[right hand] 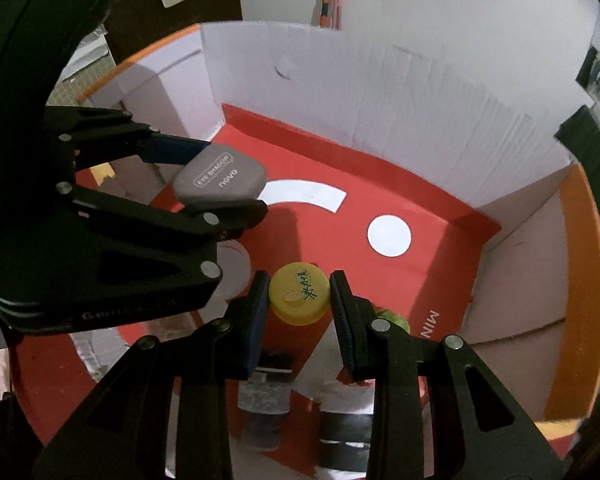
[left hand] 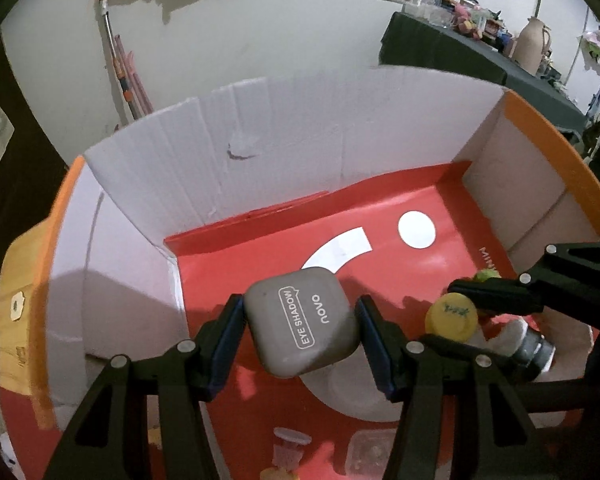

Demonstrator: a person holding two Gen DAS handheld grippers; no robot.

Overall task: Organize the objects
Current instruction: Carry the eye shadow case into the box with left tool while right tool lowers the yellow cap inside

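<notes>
We saw the left gripper (left hand: pixel 300 334) pinching a grey eye shadow case (left hand: pixel 302 322) above the red floor of the cardboard box (left hand: pixel 204 152). The right gripper (right hand: pixel 299 300) pinched a yellow cap (right hand: pixel 299 298) just beside it, over the same box floor.

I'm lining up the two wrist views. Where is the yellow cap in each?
Left wrist: yellow cap at right of centre, in the right gripper.
Right wrist: cap at lower centre, between the gripper's fingers.
Shared landmark: white dot on the box's red floor.
</notes>
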